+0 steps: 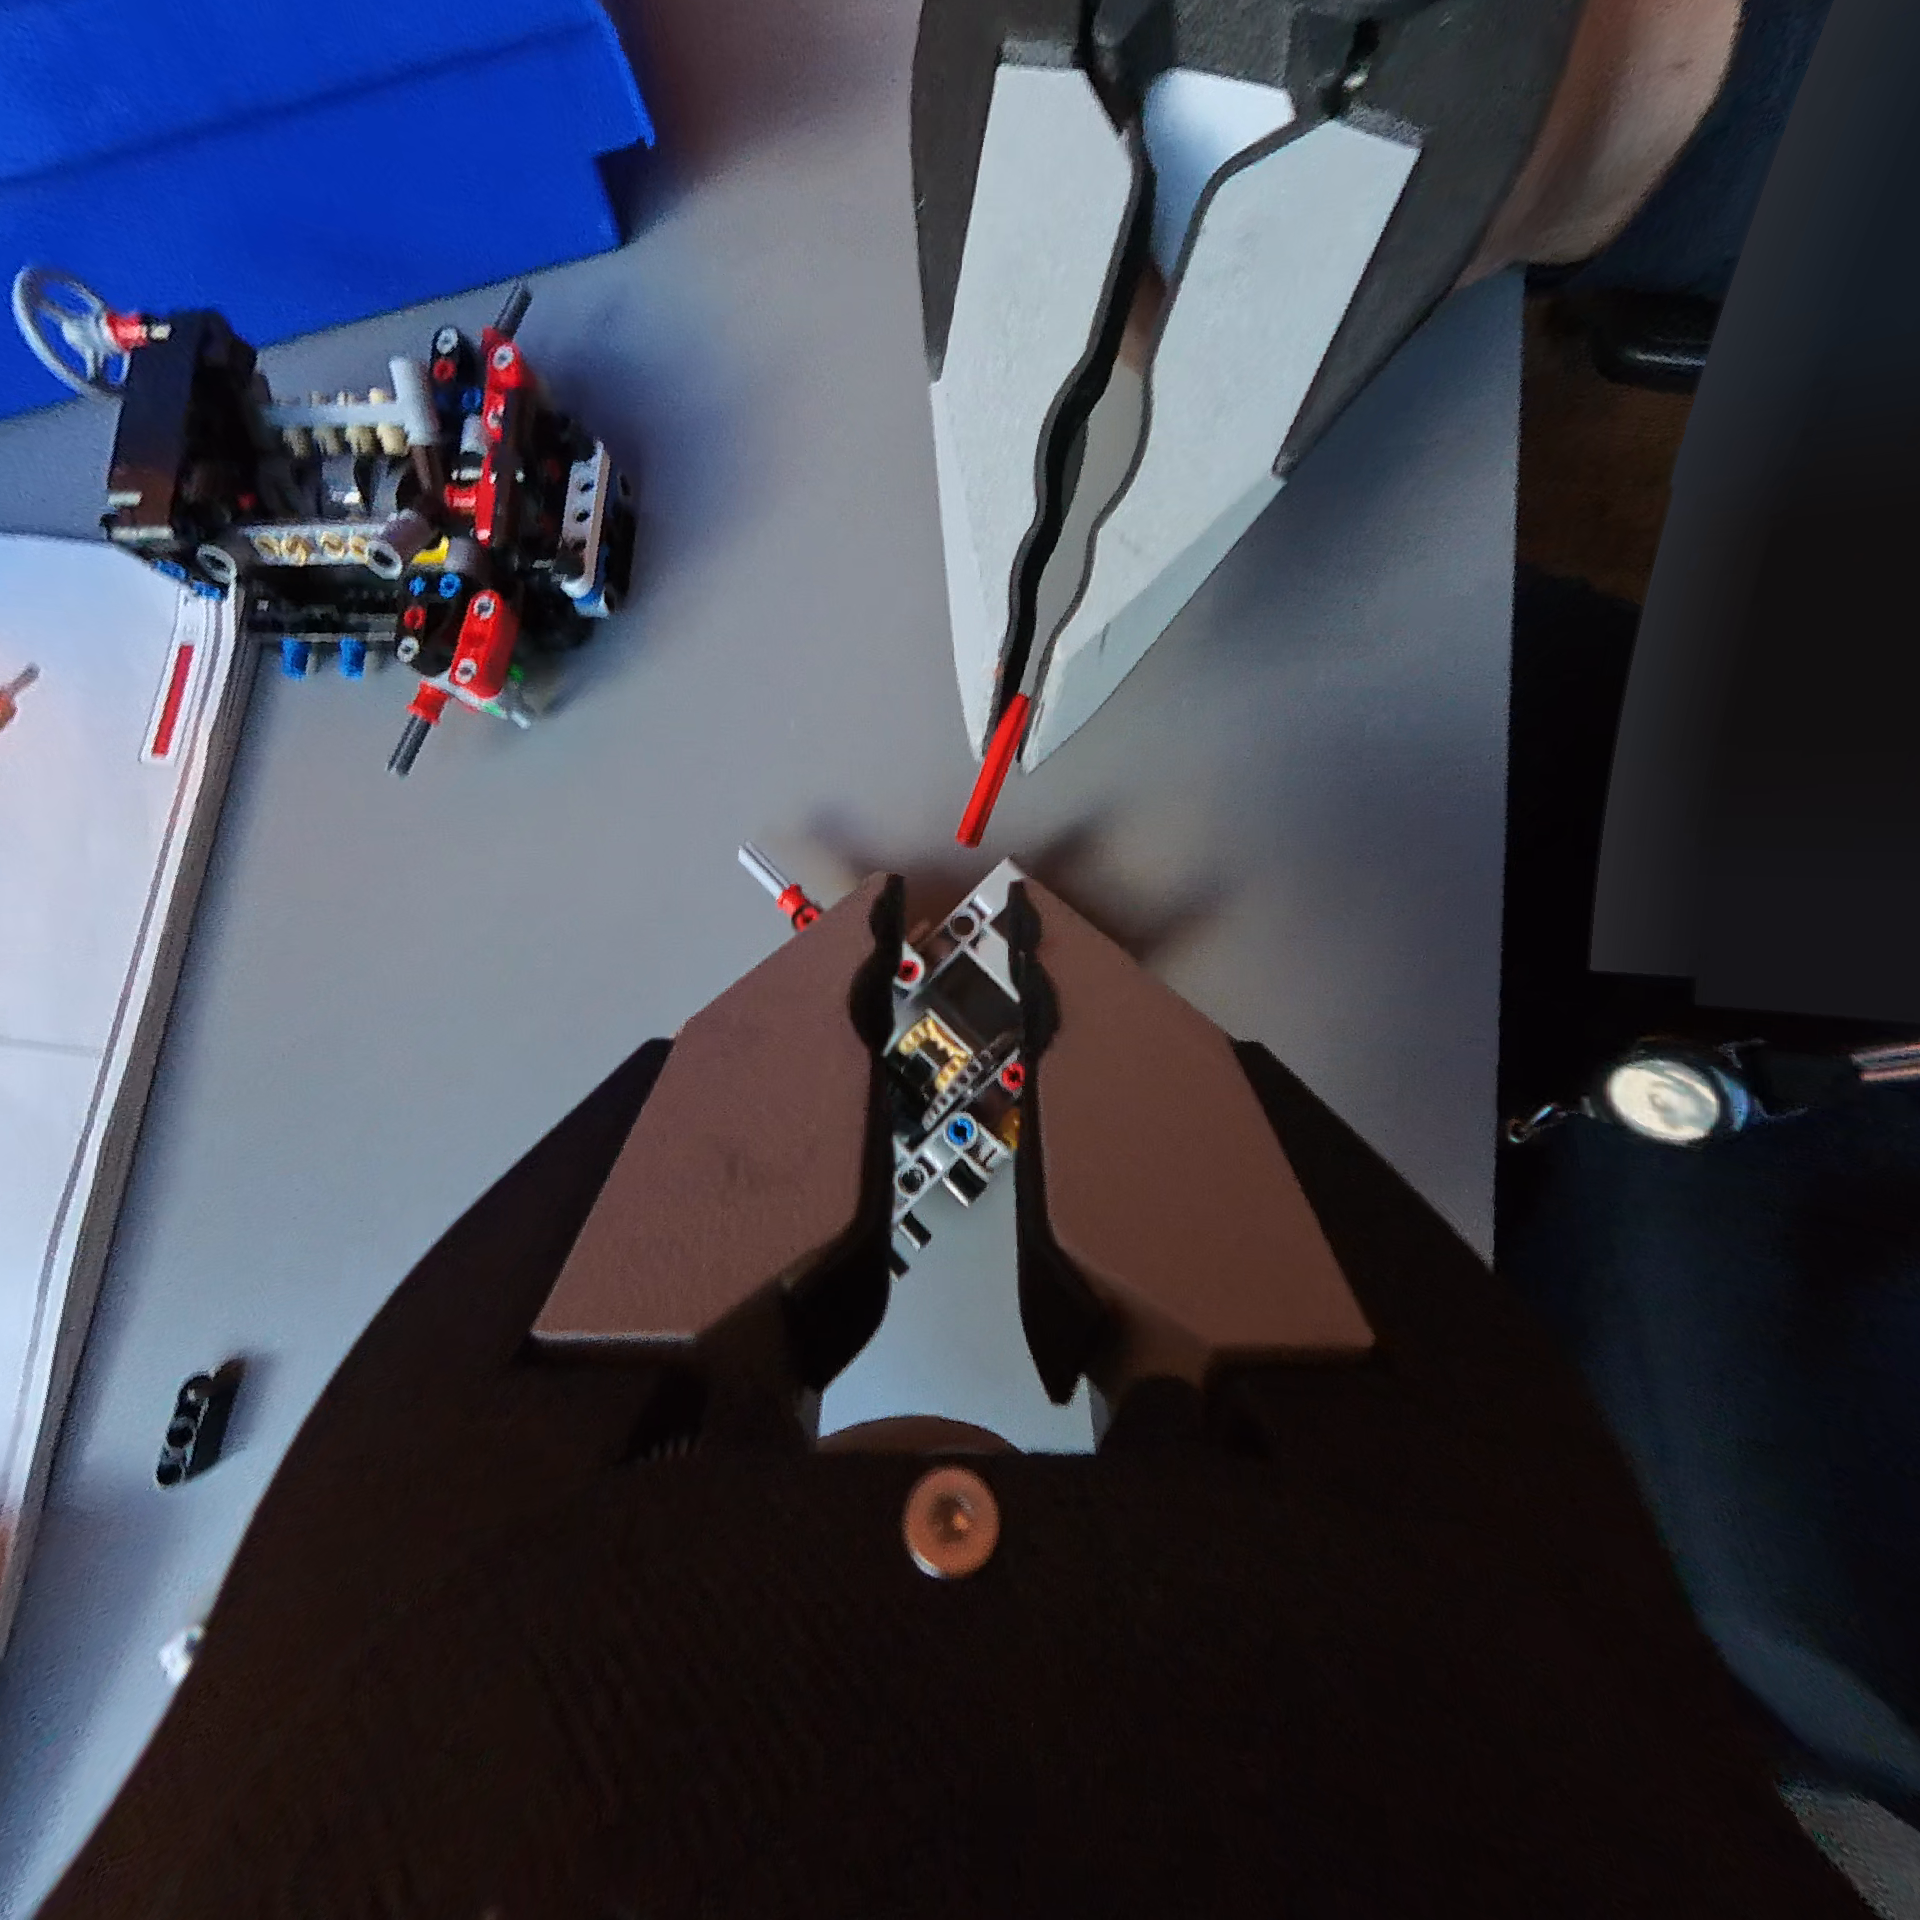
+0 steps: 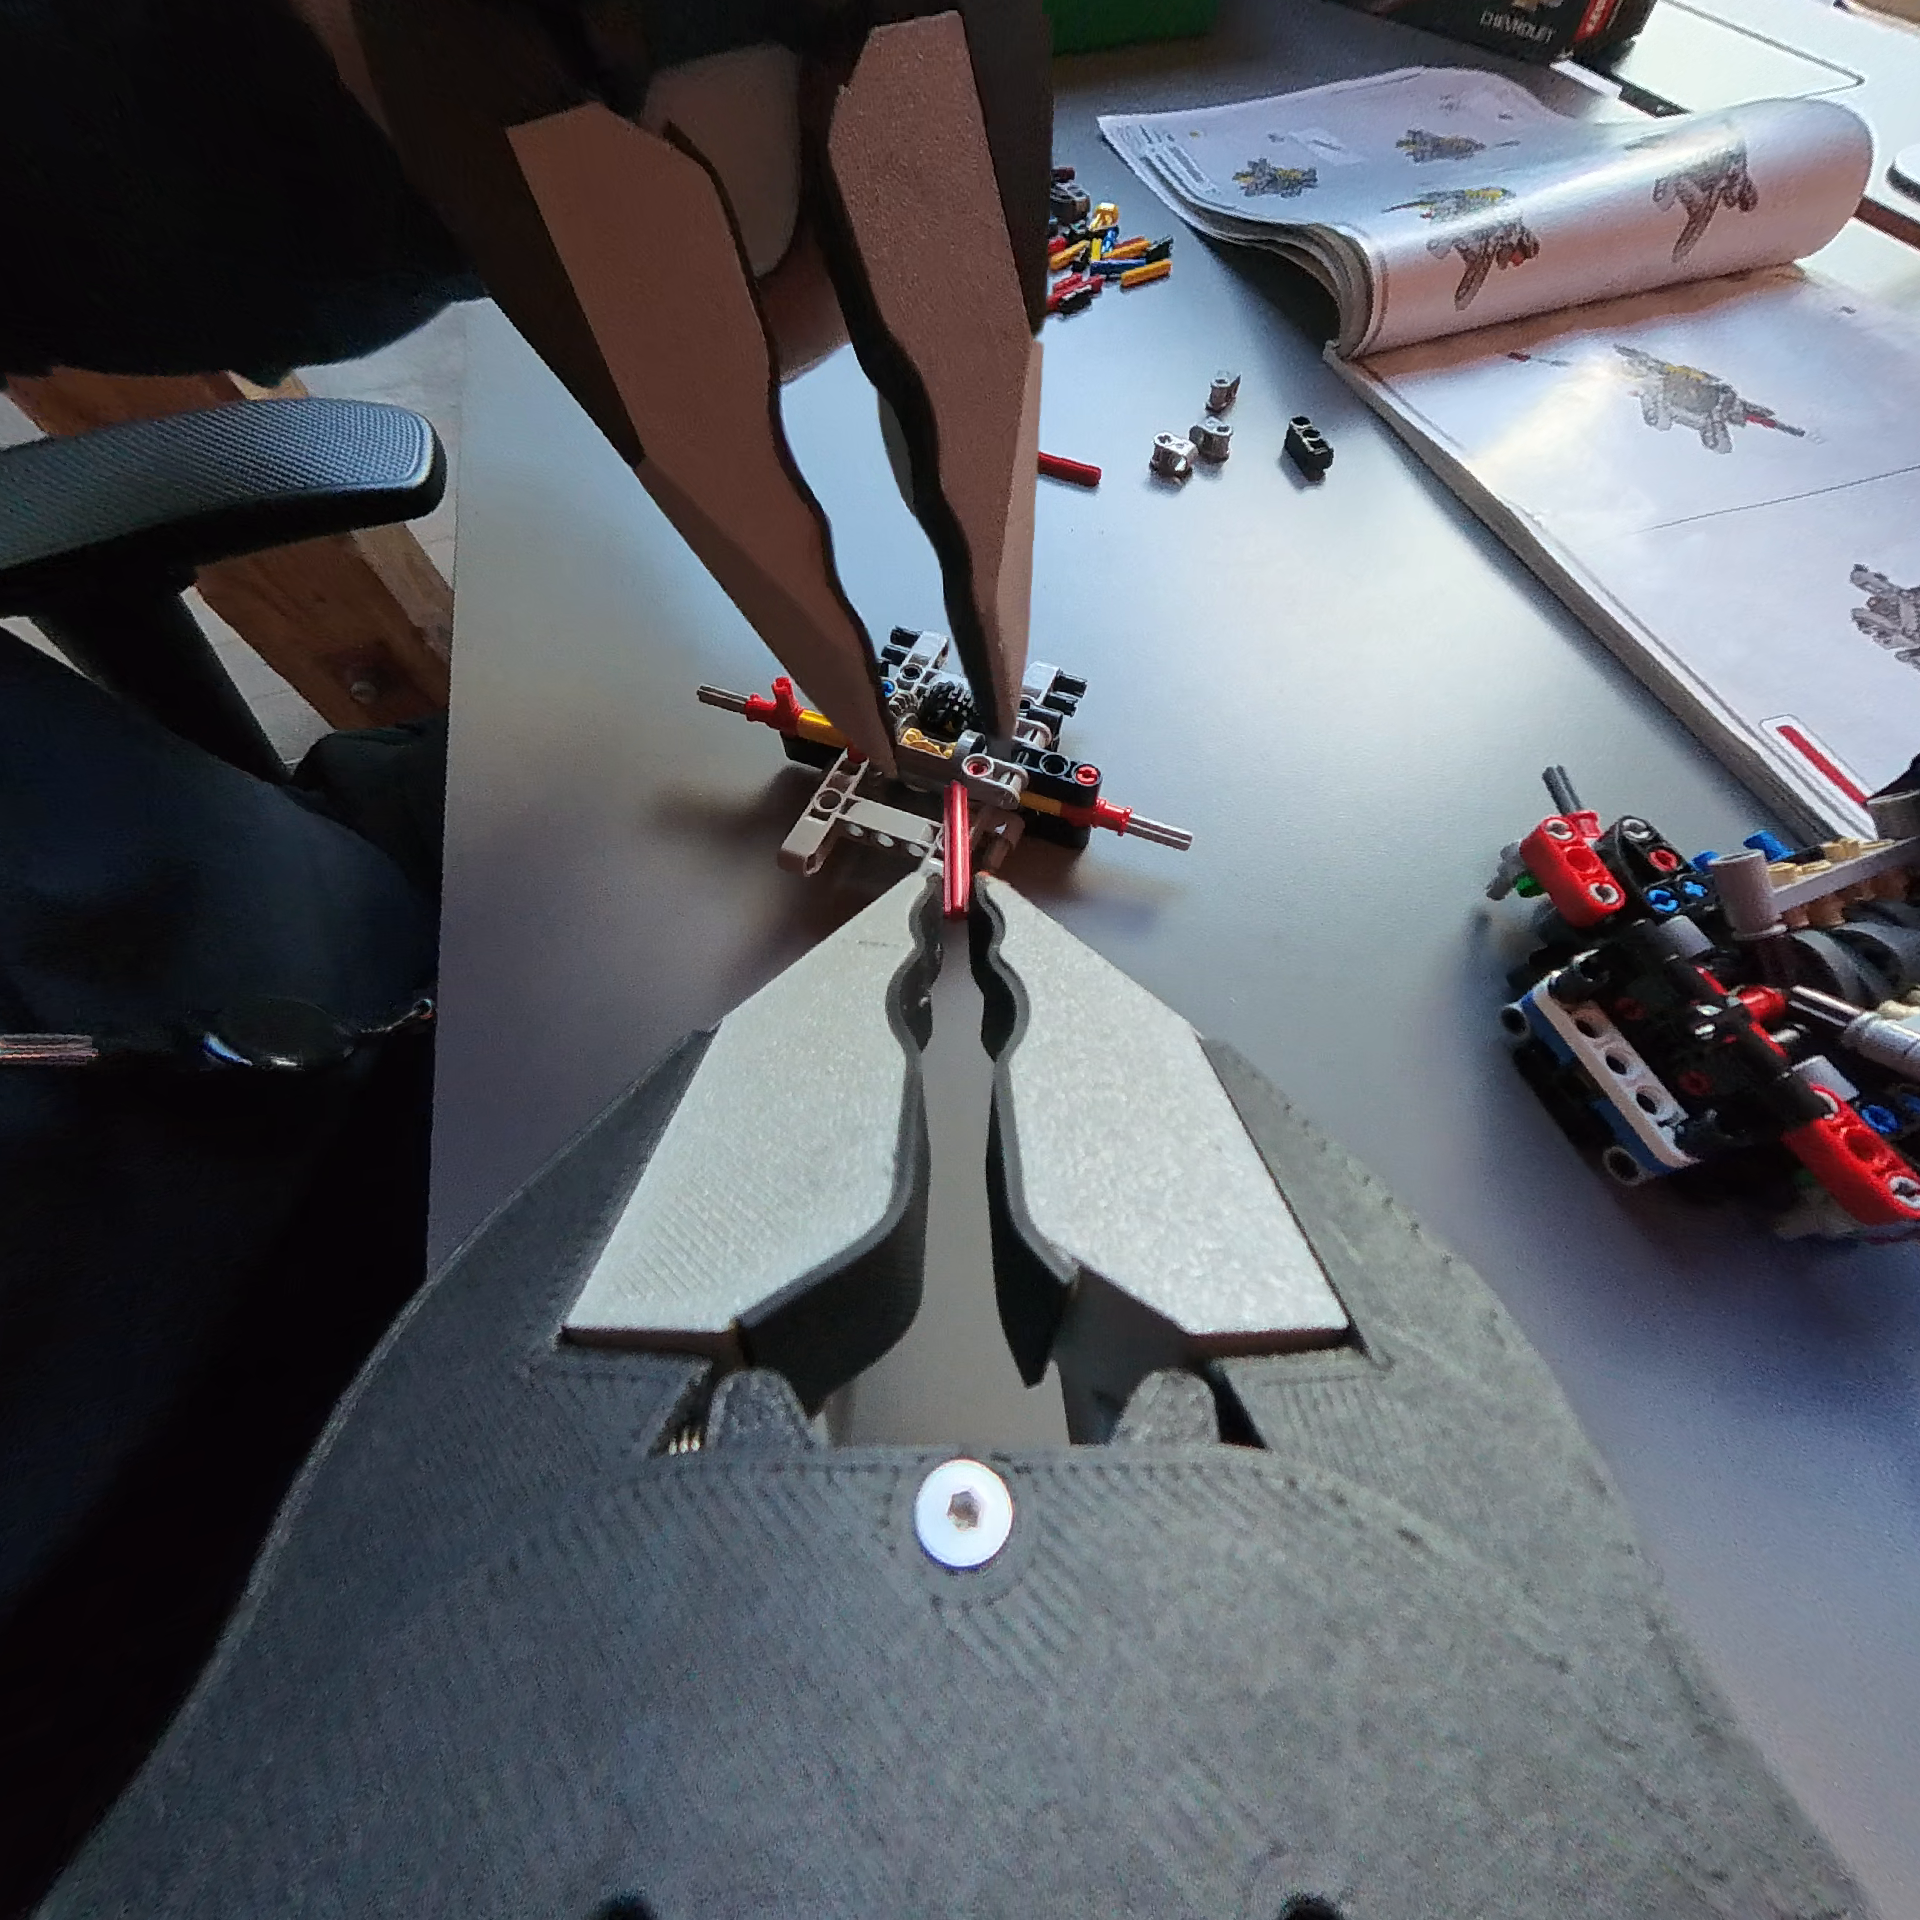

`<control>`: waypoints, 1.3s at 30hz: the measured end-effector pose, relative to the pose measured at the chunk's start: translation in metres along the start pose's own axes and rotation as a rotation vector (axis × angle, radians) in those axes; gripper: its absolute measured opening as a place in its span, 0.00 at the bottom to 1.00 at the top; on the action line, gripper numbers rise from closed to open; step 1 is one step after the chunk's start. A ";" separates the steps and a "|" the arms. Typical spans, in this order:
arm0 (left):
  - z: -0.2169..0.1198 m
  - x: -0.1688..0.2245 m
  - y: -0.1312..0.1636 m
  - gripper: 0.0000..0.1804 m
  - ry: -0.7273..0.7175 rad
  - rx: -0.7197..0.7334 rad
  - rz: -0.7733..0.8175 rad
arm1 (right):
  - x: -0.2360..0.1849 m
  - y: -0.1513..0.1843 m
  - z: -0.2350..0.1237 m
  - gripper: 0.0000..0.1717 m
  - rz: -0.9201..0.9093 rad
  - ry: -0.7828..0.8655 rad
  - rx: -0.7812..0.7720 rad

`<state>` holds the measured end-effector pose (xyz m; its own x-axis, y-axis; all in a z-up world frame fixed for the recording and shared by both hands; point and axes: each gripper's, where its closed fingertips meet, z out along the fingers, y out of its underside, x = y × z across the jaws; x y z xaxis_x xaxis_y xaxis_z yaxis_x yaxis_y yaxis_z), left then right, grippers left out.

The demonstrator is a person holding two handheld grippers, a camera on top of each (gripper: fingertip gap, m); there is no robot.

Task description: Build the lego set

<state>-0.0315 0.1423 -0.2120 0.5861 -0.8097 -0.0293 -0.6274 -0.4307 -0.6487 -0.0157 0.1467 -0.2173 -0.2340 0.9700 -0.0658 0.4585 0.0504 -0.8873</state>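
While the left gripper (image 2: 940, 753) squeezes the small brick frame (image 2: 894, 821) from both sides so it sits still on the grey table (image 2: 1351, 1039), the right gripper (image 2: 956, 896) pinches a thin red rod (image 2: 957, 847), pointing it at the frame.

A grey table (image 2: 1299, 665) carries everything. Near its middle lies a small building-brick assembly (image 2: 894, 821) of grey and black beams with a yellow-and-red axle through it. To the right rests a larger brick vehicle chassis (image 2: 1704, 1018) in black, red, blue and white. Along the far right lies an open instruction booklet (image 2: 1662, 436), its upper pages curled back. Near the booklet's left edge lie a loose black connector (image 2: 1309, 447), a few small grey connectors (image 2: 1195, 436) and a short red axle (image 2: 1070, 470). Farther back sits a heap of small coloured pins (image 2: 1107, 255). In the left wrist view, a blue bin (image 1: 312, 135) stands at the table's far left.
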 end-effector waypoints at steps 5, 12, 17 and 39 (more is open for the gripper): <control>0.006 0.004 -0.008 0.07 0.066 0.034 0.025 | -0.002 -0.004 -0.001 0.01 -0.019 0.000 0.027; 0.008 0.008 -0.009 0.02 0.107 0.058 0.097 | -0.004 -0.004 0.000 0.01 -0.021 -0.016 0.022; 0.008 0.012 0.001 0.01 0.105 -0.004 0.161 | -0.009 0.001 0.005 0.03 -0.060 -0.027 -0.020; -0.005 0.023 0.019 0.01 0.064 -0.006 0.221 | -0.028 -0.006 0.021 0.03 -0.111 -0.062 -0.023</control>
<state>-0.0328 0.1132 -0.2213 0.4006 -0.9081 -0.1217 -0.7399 -0.2423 -0.6276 -0.0297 0.1146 -0.2198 -0.3370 0.9415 0.0038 0.4461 0.1632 -0.8800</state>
